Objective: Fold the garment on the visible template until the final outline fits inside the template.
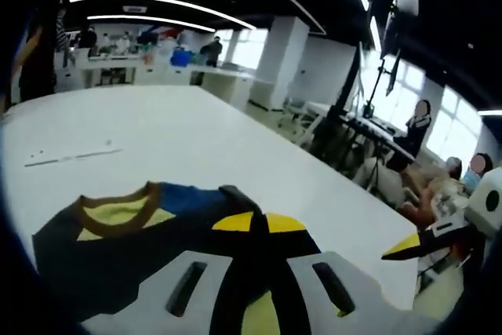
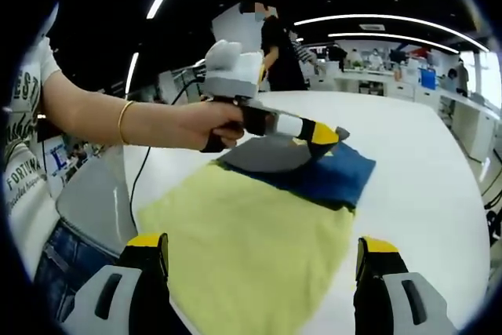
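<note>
The garment (image 2: 251, 249) lies on the white table (image 2: 439, 162), pale yellow side up, with a blue part (image 2: 337, 174) at its far end. In the left gripper view the garment (image 1: 94, 256) looks dark, with a yellow-brown neckline (image 1: 118, 217) and a blue patch. My left gripper (image 1: 259, 223) has its yellow tips together on a dark fold. In the right gripper view a hand holds the left gripper (image 2: 323, 136), which lifts a grey flap (image 2: 267, 154). My right gripper (image 2: 263, 245) hangs wide open over the near yellow cloth. The right gripper (image 1: 412, 245) enters from the right.
A thin line of marks (image 1: 70, 156) lies on the table (image 1: 172, 123) beyond the garment. A person's bare arm (image 2: 118, 123) with a bracelet reaches in from the left. Desks, monitors and seated people (image 1: 423, 123) stand past the table's right edge.
</note>
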A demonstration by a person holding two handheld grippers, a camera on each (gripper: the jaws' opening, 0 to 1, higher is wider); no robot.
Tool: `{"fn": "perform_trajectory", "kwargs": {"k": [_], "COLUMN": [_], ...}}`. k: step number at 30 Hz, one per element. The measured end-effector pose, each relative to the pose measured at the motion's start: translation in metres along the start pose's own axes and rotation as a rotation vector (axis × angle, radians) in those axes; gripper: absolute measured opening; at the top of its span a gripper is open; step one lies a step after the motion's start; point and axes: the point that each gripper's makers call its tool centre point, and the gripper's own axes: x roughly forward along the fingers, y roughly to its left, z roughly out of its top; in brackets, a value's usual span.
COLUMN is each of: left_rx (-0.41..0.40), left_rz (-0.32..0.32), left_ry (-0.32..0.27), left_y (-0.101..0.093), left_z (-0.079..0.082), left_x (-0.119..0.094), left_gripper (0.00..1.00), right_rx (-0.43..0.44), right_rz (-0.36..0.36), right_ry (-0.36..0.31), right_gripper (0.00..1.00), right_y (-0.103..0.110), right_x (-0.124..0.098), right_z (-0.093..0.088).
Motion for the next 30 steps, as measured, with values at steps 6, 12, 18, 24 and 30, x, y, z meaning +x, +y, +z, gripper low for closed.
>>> {"fn": "perform_trajectory", "kwargs": {"k": [6,12,18,24,30], "left_rx": [-0.007,-0.018,-0.012,0.066,0.112], "left_rz": [0.015,-0.01,-0.078,-0.113,-0.149], "left_ry": [0.034,0.057,0.016,-0.009,-0.024], "left_y": [0.001,0.001,-0.009,-0.016,-0.019], "left_z": [-0.012,-0.029,-0.026,-0.019,-0.015], "left_x": [0.009,0.022,0.024,0.015,0.007], "left_gripper": [0.01,0.02,0.11,0.26,0.39], "right_rx": [0.004,0.006,0.005,-0.004,-0.013], "right_rz": [-0.007,-0.006,-0.009,0.006,0.031], "right_ry": [-0.005,-0.014,-0.027,-0.012,0.005], "right_gripper": [0.99,0.99,0.99,0.99,0.99], "right_y": [-0.002,-0.004,-0.007,-0.005,-0.005], "right_x": [-0.002,-0.003,-0.004,-0.002,-0.002], "right_z": [0.0,0.002,0.004,0.0,-0.002]}}
